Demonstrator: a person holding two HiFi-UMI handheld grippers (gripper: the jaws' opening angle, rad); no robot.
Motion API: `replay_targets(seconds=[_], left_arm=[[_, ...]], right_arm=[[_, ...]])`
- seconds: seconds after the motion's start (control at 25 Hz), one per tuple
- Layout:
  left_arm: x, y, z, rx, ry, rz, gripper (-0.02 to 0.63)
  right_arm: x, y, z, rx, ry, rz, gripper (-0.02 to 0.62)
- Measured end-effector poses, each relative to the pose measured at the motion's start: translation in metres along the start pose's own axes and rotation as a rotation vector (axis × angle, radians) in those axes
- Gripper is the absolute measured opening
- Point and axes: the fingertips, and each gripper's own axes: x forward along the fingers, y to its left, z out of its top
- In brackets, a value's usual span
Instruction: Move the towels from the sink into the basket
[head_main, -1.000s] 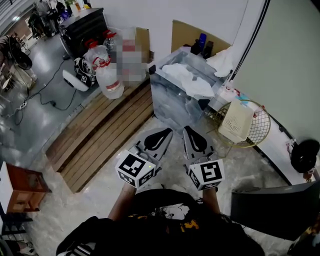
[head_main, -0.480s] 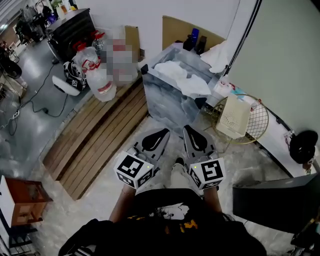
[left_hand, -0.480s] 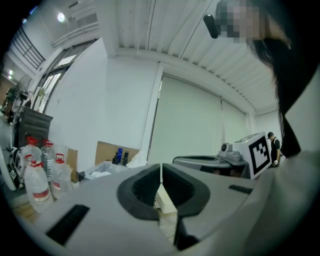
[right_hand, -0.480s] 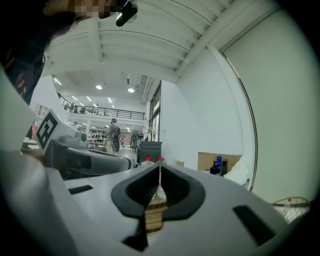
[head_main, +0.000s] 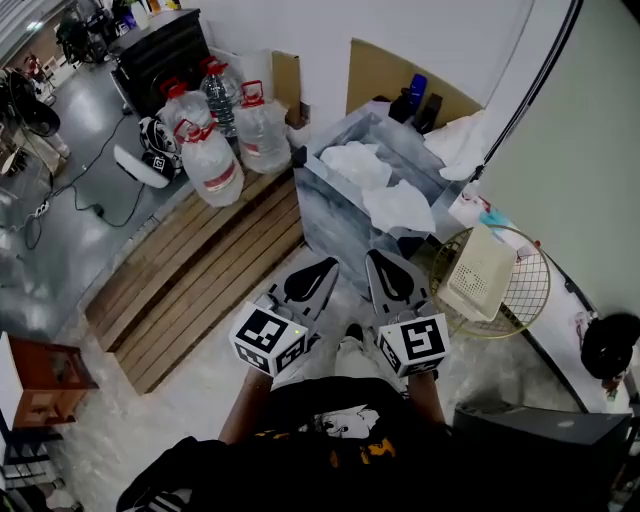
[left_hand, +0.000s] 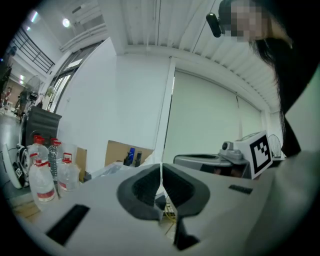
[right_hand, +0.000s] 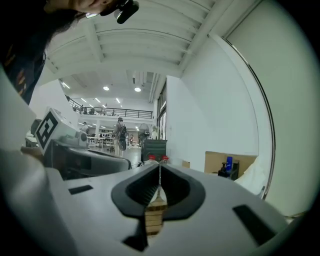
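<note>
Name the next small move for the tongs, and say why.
Probably bring the right tongs forward over the sink and open them above the nearer towel. Both they and the left tongs are shut, empty and short of the sink, while that towel lies inside it.
</note>
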Motion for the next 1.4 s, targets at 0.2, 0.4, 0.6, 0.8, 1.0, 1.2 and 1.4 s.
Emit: replay_targets(seconds=[0.2, 0.4, 0.6, 0.8, 1.0, 1.2, 1.4], left_arm=[[0.059, 0.019, 0.012, 0.004, -0.001, 0.028, 0.017], [0.113, 0.034, 0.015, 0.020, 0.022, 0.054, 0.017], [0.146, 0.048, 0.009, 0.022, 0.052, 0.107, 0.017], [0.161, 0.061, 0.006, 0.018, 0.081, 0.148, 0.017], [0.169, 0.070, 0.008, 0.017, 0.101, 0.157, 0.017], [0.185, 0.089, 0.005, 0.015, 0.114, 0.157, 0.017], [0.204, 0.125, 0.001, 0.008, 0.130, 0.137, 0.017]], right_arm=[[0.032, -0.053, 0.001, 0.010, -0.003, 0.037, 0.012], [0.059, -0.102, -0.008, 0.031, 0.000, 0.067, 0.012], [0.080, -0.135, -0.019, 0.046, -0.002, 0.106, 0.012], [0.093, -0.146, -0.027, 0.071, 0.005, 0.140, 0.012], [0.104, -0.151, -0.032, 0.095, 0.020, 0.149, 0.012], [0.125, -0.161, -0.043, 0.117, 0.035, 0.154, 0.012], [0.159, -0.173, -0.055, 0.104, 0.072, 0.129, 0.012]])
